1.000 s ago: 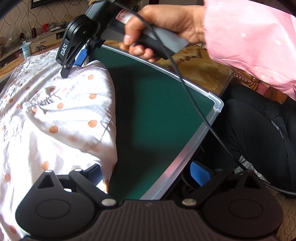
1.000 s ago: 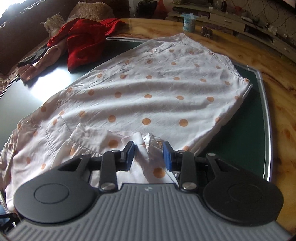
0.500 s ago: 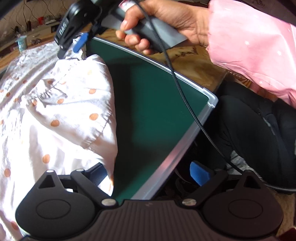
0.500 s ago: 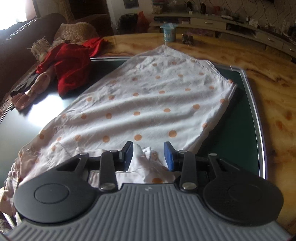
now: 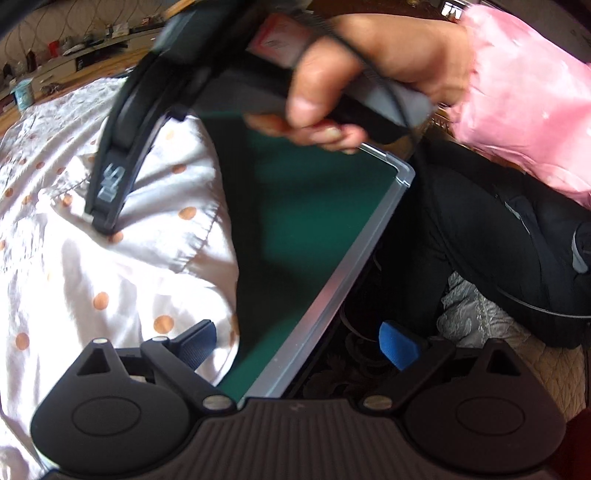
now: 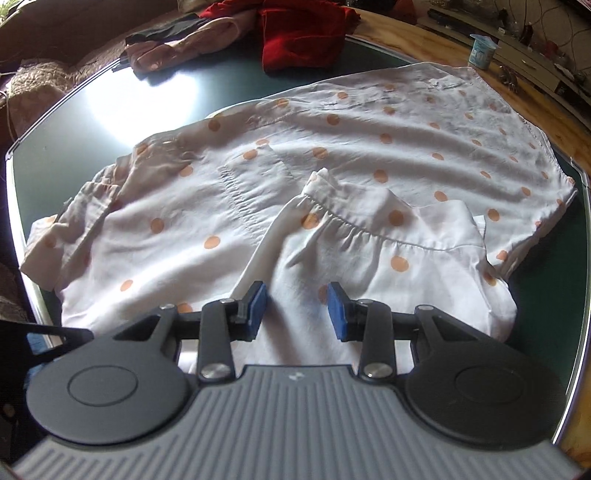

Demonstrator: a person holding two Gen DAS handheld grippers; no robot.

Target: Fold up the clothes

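Right claw [image 6: 295, 308] stood half spread over a sleeve folded onto the white, orange-dotted cotton blouse [image 6: 332, 155], pinching nothing. Left claw [image 5: 295, 345] gaped wide at the dark green desk mat's [image 5: 303, 229] edge. Judged next: gripping the hem, folding lengthwise.

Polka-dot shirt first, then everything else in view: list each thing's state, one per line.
polka-dot shirt: spread on the board, sleeve folded over its body
right gripper: jaws apart, over the sleeve
left gripper: jaws wide open
red garment: crumpled, unfolded
green board: partly bare
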